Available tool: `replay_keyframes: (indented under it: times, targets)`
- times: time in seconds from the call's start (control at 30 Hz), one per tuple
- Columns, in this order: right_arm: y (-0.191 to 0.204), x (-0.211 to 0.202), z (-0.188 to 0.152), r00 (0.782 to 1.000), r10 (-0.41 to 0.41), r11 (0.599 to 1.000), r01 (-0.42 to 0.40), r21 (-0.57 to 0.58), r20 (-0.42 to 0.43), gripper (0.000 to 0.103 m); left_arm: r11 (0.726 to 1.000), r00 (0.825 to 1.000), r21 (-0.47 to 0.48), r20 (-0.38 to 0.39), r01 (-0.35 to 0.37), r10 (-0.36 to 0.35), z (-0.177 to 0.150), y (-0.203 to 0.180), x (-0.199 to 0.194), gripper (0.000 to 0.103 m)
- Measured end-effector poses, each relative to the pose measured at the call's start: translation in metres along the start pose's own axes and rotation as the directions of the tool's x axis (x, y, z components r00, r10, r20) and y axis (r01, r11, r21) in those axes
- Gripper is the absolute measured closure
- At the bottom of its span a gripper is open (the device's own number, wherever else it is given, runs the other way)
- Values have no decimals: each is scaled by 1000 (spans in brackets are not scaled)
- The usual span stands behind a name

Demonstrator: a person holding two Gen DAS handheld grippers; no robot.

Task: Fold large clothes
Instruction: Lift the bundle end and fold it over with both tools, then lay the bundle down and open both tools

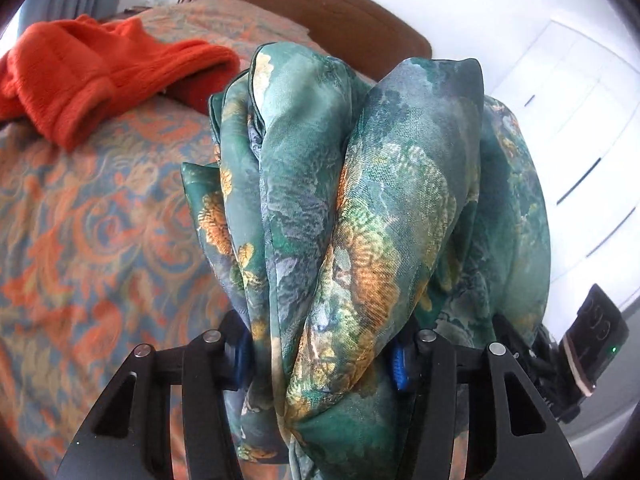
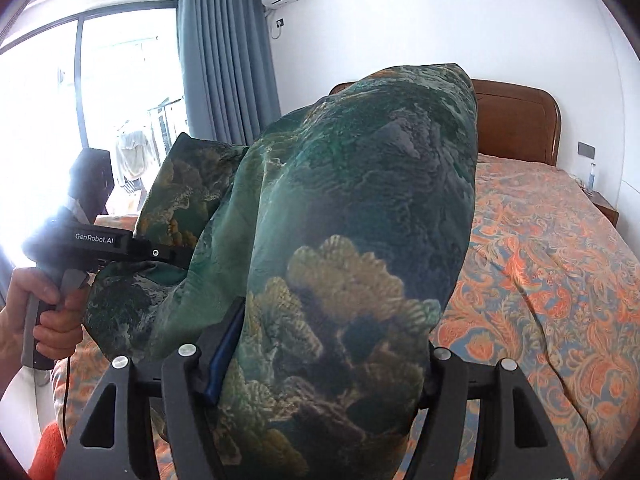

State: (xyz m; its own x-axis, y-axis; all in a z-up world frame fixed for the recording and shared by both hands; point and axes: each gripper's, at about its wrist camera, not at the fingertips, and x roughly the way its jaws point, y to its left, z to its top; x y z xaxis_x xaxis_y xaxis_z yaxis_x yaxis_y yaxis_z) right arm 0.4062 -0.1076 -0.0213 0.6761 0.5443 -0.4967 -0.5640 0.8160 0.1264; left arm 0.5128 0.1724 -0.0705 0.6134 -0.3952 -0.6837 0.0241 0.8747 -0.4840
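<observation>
A large green silky garment with orange and grey print (image 1: 360,208) is bunched in thick folds between the fingers of my left gripper (image 1: 320,356), which is shut on it. The cloth rises over the fingertips and hides them. My right gripper (image 2: 320,360) is shut on another bunch of the same garment (image 2: 360,220), which drapes over its fingers and fills the middle of that view. The left gripper's body (image 2: 104,240), held in a hand, shows at the left of the right wrist view, close beside the cloth. Both bunches are held above the bed.
A bed with an orange and blue patterned cover (image 2: 552,264) lies below. An orange knit sweater (image 1: 80,76) lies crumpled on it at the far left. A brown wooden headboard (image 2: 516,120), white wardrobe doors (image 1: 580,140), a window with blue curtains (image 2: 224,56).
</observation>
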Motion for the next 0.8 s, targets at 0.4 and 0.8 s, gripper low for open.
replay_keyframes:
  times: [0.4,0.8]
  targets:
    - [-134,135,-47,948,138,938,-31,346,-288,22,985,981,-128,-170,-115,92,-9,56,140,13]
    - [-148,-8,-44,996,-55,947,75,314,-74,1,893,900,269,351,-360,257,-73,-12,-46,0]
